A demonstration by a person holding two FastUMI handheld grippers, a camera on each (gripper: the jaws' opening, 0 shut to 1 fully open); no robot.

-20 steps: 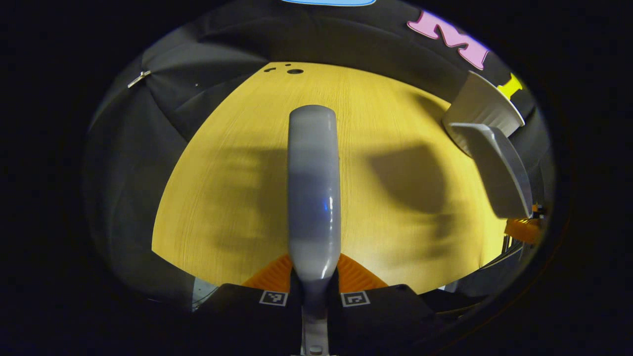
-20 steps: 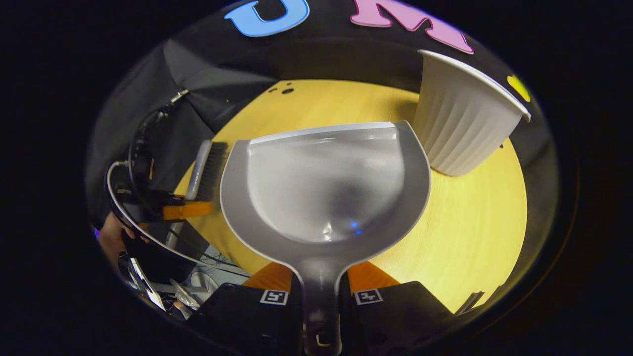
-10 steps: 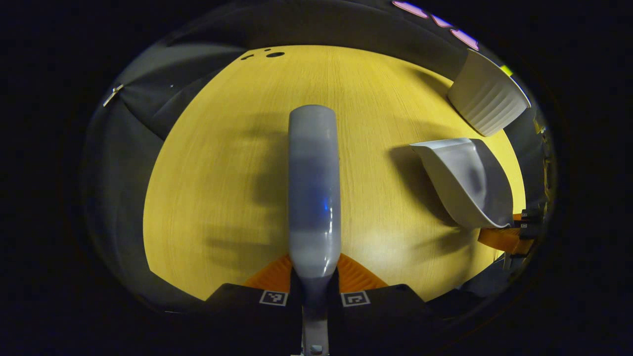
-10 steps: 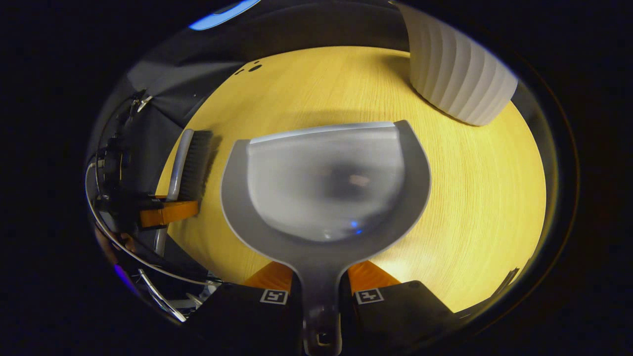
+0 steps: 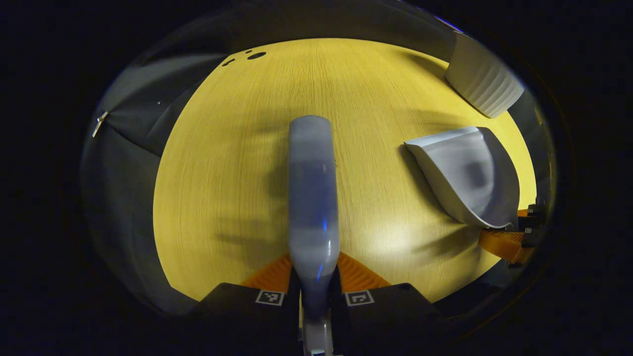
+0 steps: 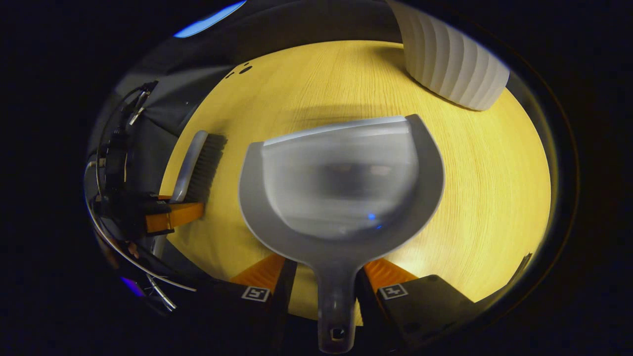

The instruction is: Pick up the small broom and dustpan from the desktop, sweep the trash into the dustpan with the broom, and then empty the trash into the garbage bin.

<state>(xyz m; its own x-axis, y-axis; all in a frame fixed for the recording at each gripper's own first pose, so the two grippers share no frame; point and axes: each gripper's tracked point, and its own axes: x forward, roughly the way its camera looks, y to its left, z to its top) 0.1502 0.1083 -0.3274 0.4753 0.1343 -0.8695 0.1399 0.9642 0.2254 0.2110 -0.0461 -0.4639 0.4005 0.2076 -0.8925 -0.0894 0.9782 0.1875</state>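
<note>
The grey small broom [image 5: 314, 198] runs straight ahead from my left gripper [image 5: 314, 269], which is shut on its handle, low over the yellow wooden desktop [image 5: 222, 173]. In the right gripper view the broom [image 6: 195, 163] lies along the table's left edge, dark bristles facing right. The grey dustpan [image 6: 341, 183] rests on the table, mouth pointing away. My right gripper [image 6: 329, 277] is open, with table showing between each finger and the dustpan handle. In the left gripper view the dustpan [image 5: 465, 178] sits at the right. The dustpan's inside looks bare.
A white ribbed garbage bin [image 6: 447, 64] stands at the table's far right corner, beyond the dustpan, also visible as the bin [image 5: 482, 79]. Small dark holes [image 5: 256, 55] mark the far left of the table. Cables [image 6: 113, 148] and a hand hang behind the left gripper.
Both grippers came down toward the table. The right gripper's fingers spread off the dustpan handle, leaving the dustpan on the table. The broom stays held and sits lower.
</note>
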